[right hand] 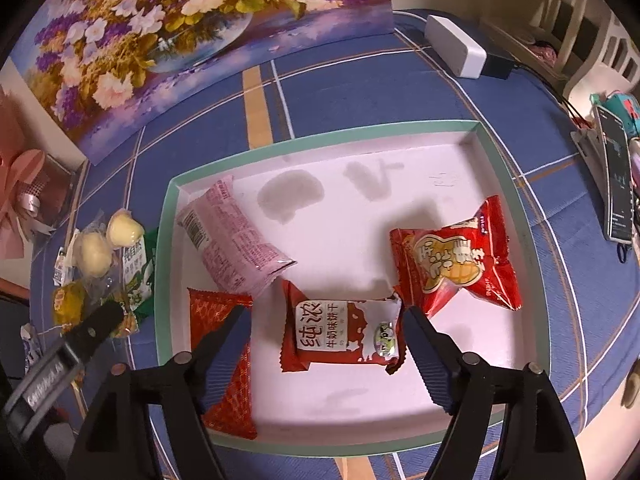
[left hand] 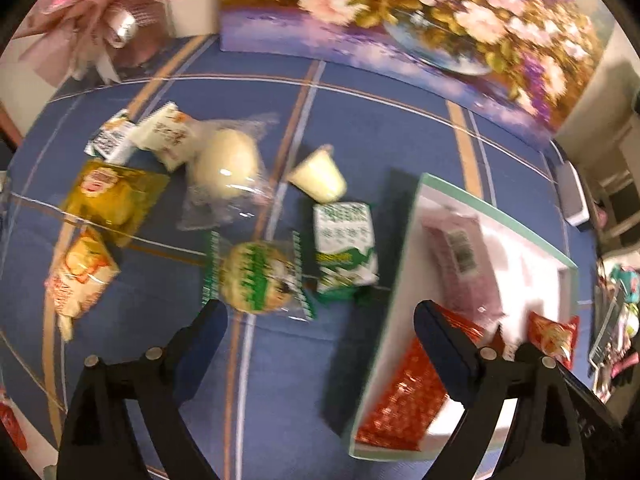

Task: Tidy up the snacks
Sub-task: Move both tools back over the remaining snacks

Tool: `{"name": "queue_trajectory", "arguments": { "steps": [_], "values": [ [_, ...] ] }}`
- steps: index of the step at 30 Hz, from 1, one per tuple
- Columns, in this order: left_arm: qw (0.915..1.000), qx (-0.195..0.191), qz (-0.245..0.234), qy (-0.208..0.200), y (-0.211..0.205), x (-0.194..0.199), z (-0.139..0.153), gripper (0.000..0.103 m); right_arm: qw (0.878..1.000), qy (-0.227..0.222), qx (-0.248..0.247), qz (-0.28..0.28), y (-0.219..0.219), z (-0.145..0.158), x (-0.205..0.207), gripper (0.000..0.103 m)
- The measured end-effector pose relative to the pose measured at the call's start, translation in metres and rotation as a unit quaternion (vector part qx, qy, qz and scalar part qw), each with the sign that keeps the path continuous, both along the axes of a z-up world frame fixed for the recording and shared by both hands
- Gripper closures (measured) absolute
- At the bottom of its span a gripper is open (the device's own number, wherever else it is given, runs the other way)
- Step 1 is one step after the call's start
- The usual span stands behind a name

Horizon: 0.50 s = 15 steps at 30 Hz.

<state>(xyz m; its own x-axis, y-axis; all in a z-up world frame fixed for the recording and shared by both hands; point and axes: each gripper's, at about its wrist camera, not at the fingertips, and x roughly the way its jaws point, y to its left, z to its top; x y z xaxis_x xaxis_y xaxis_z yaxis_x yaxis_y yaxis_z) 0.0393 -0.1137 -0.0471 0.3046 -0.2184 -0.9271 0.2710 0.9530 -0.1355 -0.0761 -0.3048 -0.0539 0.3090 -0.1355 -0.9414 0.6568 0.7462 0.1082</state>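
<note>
A blue checked tabletop fills both views, with a large flower painting leaning across the top of the frame. In my right view, a shallow white tray with a pale green rim takes up the centre. Inside it lie four snacks: a pink packet at upper left, a red peanut bag at right, a red patterned pouch at lower left, and a red-and-white biscuit packet at lower centre. My right fingers stand apart on either side of that biscuit packet, not pressing it.

In my left view, the tray sits at right. Loose snacks lie on the cloth at left: a yellow bag, a clear-wrapped bun, a green-and-white packet, a round green-printed cake. My left fingers are spread wide and hold nothing.
</note>
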Motion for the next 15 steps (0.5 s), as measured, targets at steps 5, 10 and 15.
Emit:
{"name": "queue_trajectory", "arguments": {
  "steps": [5, 10, 15],
  "values": [
    [0.9996, 0.002, 0.026, -0.009, 0.015, 0.008, 0.002, 0.008, 1.0, 0.001, -0.009, 0.01, 0.006, 0.001, 0.004, 0.013],
    [0.9992, 0.002, 0.039, -0.008, 0.028, 0.015, 0.002, 0.007, 1.0, -0.017, -0.012, 0.015, 0.01, 0.004, 0.007, 0.0],
    [0.9987, 0.004, 0.047, -0.018, 0.034, 0.018, 0.006, 0.007, 0.999, -0.037, -0.008, 0.014, 0.01, 0.008, 0.006, 0.0]
  ]
}}
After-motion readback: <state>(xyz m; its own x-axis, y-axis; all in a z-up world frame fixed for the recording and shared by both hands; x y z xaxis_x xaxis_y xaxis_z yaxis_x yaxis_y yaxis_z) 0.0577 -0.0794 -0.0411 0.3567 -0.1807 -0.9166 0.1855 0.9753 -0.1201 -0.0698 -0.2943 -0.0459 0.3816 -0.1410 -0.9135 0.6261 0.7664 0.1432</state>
